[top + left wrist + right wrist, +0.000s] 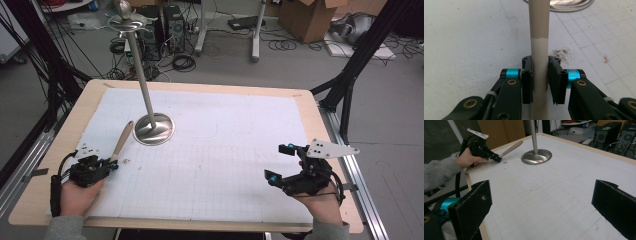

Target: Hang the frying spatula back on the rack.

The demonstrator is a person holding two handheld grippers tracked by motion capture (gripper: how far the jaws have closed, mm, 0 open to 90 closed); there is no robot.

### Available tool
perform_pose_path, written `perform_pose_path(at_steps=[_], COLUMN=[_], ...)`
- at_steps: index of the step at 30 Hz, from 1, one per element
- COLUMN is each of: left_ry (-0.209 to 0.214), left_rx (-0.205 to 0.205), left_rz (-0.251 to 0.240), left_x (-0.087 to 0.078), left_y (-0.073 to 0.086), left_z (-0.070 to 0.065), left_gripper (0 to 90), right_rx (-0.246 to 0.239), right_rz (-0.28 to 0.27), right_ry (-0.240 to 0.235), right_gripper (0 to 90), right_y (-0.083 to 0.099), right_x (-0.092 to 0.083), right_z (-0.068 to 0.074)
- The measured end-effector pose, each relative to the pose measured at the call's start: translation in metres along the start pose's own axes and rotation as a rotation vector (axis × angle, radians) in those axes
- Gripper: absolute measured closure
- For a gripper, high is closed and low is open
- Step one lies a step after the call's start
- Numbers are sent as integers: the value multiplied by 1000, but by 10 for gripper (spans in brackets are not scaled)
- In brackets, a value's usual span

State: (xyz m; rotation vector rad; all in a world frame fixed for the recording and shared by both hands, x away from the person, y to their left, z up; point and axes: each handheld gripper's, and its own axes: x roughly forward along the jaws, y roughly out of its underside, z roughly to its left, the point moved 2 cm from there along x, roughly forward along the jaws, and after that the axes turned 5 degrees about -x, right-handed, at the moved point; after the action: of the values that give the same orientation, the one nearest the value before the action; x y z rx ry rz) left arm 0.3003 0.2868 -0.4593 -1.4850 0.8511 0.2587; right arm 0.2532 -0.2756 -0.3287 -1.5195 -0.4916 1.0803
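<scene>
The left gripper [540, 75] clamps the pale wooden stick [539, 37] near the table's left edge [60, 145]; the right gripper [282, 162] gapes empty over open gridded paper [210, 160].

A lab: computer towers [160, 25], floor cables [282, 44], a cardboard box [310, 17].

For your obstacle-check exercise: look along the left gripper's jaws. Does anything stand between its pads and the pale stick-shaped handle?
Nothing visible does. The pale beige stick handle runs straight between the left gripper's black pads, which already press on its sides.
</scene>
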Motion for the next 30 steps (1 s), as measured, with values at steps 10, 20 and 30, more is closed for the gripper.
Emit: perform_pose_path(at_steps=[10,20,30], left_ry=[10,7,10], left_rx=[37,29,16], left_rz=[9,13,-26], left_x=[0,-2,-14], left_y=[0,-1,-6], left_z=[0,-1,3], left_gripper=[772,775,775], right_rx=[-6,-7,-4], right_rz=[-2,5,-1], right_ry=[-1,-4,-3], right_gripper=[17,17,17], right_y=[0,0,0], right_x=[1,1,0], right_z=[1,1,0])
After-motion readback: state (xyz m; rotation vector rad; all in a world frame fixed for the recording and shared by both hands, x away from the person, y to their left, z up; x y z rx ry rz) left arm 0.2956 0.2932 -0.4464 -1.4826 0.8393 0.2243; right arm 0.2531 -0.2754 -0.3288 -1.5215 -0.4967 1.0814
